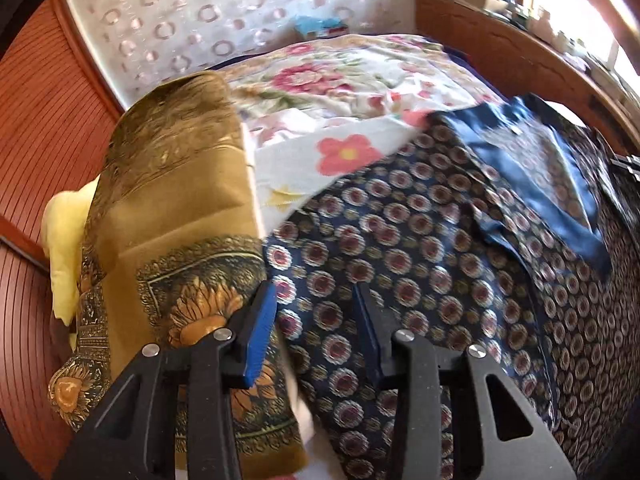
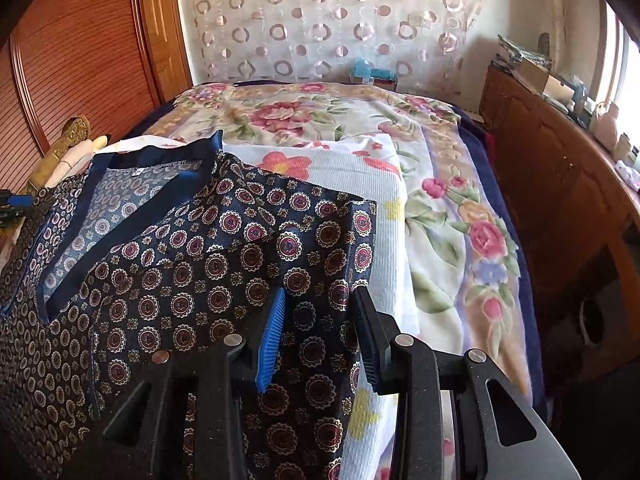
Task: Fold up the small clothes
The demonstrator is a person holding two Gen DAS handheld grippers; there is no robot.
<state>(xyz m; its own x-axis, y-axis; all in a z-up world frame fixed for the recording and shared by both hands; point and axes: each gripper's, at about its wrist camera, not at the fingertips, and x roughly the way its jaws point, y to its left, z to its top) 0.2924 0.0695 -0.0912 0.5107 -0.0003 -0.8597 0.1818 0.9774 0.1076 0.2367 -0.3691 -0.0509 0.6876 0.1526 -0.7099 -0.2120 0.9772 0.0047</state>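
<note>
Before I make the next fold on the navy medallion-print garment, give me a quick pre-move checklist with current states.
1. Right gripper has navy medallion-print garment fabric between its jaws: ok.
2. Left gripper gripping the garment: cannot tell; fabric lies between its jaws.
3. Plain navy neckline trim facing up: ok.
4. Garment lying flat: not ok, its edge is lifted and creased.
5. Mustard sunflower-print cloth clear of the garment: not ok, they meet.

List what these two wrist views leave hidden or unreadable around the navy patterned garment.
- Navy patterned garment: its lower hem runs off the bottom edge in both views, behind the black gripper frames.
- Right gripper: cloth lies between the fingers; whether the pads press it cannot be told.
- Left gripper: same doubt, left wrist view.
- Neck label: too small to read.
- Shelf clutter: blurred, washed out by window light.
</note>
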